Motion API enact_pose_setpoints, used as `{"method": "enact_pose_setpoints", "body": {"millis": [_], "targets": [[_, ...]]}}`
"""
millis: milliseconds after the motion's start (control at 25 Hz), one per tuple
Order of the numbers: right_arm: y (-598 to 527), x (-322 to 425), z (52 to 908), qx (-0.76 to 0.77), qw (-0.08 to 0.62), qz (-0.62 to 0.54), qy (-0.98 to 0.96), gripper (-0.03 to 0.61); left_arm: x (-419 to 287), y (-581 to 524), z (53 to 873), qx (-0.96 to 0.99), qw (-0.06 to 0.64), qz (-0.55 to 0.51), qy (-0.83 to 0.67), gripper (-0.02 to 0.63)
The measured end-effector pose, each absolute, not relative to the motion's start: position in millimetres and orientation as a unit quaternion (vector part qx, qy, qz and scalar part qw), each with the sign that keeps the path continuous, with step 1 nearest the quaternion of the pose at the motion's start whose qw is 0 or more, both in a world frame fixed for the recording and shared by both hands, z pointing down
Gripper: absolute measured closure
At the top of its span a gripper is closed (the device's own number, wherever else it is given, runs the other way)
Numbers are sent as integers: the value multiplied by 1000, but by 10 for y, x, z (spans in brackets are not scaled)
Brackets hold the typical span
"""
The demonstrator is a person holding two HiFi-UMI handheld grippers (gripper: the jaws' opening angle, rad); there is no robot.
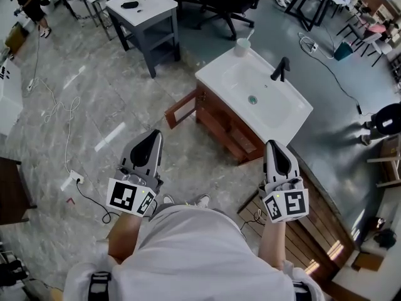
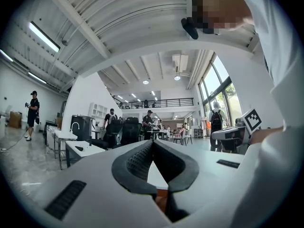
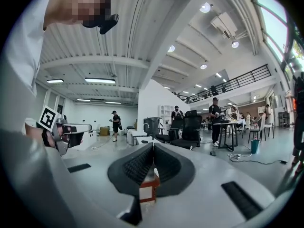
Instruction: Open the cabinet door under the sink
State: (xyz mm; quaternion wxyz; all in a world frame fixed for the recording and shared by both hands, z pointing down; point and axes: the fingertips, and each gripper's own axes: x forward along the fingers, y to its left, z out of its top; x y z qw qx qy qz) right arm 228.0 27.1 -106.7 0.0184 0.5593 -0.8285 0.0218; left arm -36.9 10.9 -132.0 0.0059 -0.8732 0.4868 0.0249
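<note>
White cloth of the person's shirt [image 1: 200,256] filled the bottom of the head view, and just ahead of it both grippers were held up in open air. The left gripper [image 1: 152,137] was clenched, its dark pads meeting at the tips with nothing between them. The right gripper [image 1: 274,145] was closed the same way and just as empty. Neither touched anything.

Beyond them stood the wooden cabinet [image 1: 220,123] beneath the white counter [image 1: 216,74] with its sink [image 1: 241,80]. The cabinet door [image 1: 181,109] at the left corner already hung swung outward, away from the cabinet front. By that look the task seemed done or nearly so, with at most a wider swing left.

Grey marble floor [image 1: 106,86] lay bare between the person and the door, giving free room on the left, where a cable [image 1: 59,108] trailed off to the side. On the right a raised wooden platform [image 1: 326,221] ran close to the cabinet and narrowed that side. A grey table [image 1: 145,25] stood farther back.
</note>
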Motion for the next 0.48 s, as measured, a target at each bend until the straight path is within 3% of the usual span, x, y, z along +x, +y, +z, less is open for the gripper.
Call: {"method": "enact_pose_setpoints", "body": {"millis": [480], "targets": [[375, 2425, -955, 573, 17, 18, -819, 548, -208, 205, -1165, -876, -2, 32, 481, 595]]}}
